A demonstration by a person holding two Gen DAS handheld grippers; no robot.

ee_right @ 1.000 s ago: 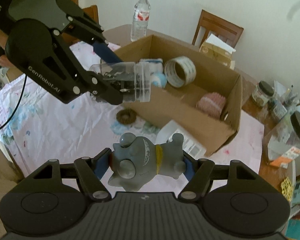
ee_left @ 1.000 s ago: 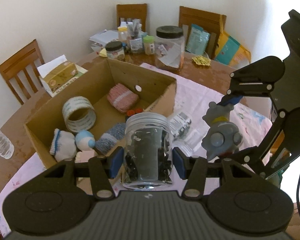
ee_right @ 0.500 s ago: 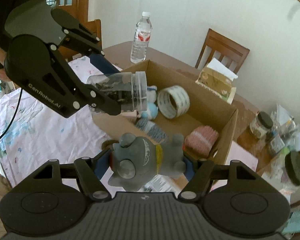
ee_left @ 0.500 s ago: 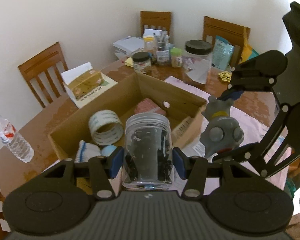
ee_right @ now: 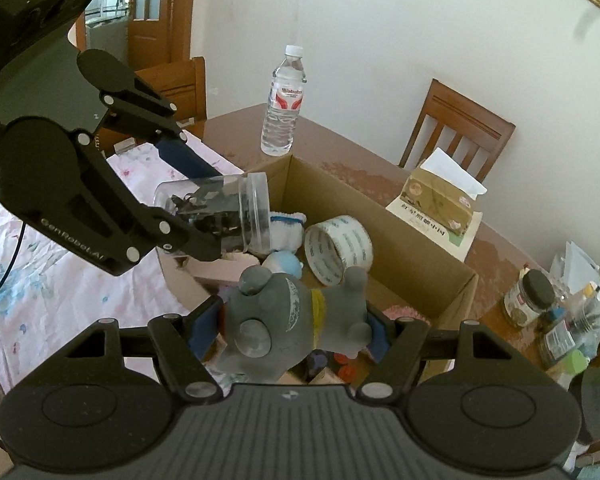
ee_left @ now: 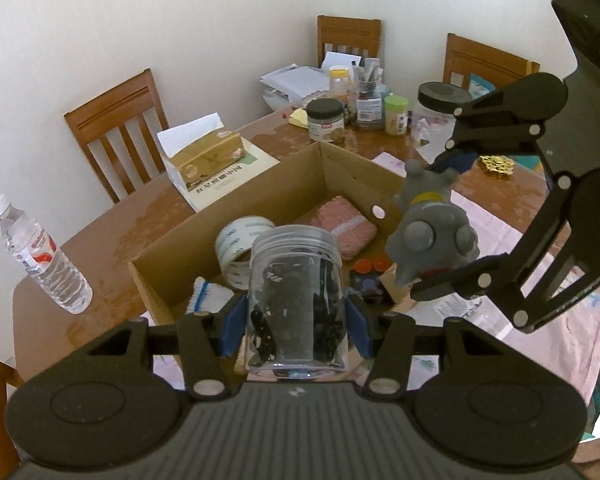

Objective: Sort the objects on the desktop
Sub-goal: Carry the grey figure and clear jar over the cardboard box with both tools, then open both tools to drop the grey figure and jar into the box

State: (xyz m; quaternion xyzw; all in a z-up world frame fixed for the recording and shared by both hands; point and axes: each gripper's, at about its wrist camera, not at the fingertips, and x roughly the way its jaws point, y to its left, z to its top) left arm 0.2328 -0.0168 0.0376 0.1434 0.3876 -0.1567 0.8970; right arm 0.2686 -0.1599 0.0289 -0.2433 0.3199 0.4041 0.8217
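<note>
My left gripper [ee_left: 296,322] is shut on a clear plastic jar [ee_left: 296,300] with black bits inside, held over the near edge of the open cardboard box [ee_left: 260,196]. The jar also shows in the right wrist view [ee_right: 224,210]. My right gripper [ee_right: 296,328] is shut on a grey rubber toy with a yellow collar [ee_right: 292,320], held above the box's right side; the toy also shows in the left wrist view [ee_left: 432,228]. In the box lie a tape roll [ee_left: 236,244], a pink knit pad [ee_left: 344,230] and a white sock [ee_left: 208,296].
A water bottle [ee_left: 40,256] stands left of the box on the wooden table [ee_left: 100,240]. A tissue box [ee_left: 208,160] lies behind it. Jars and papers [ee_left: 352,100] crowd the far end. A pink cloth [ee_left: 540,320] covers the table's right side. Chairs ring the table.
Both grippers have risen and moved over the box, each keeping its object. The toy now hangs above the box's right side and the jar above its near edge.
</note>
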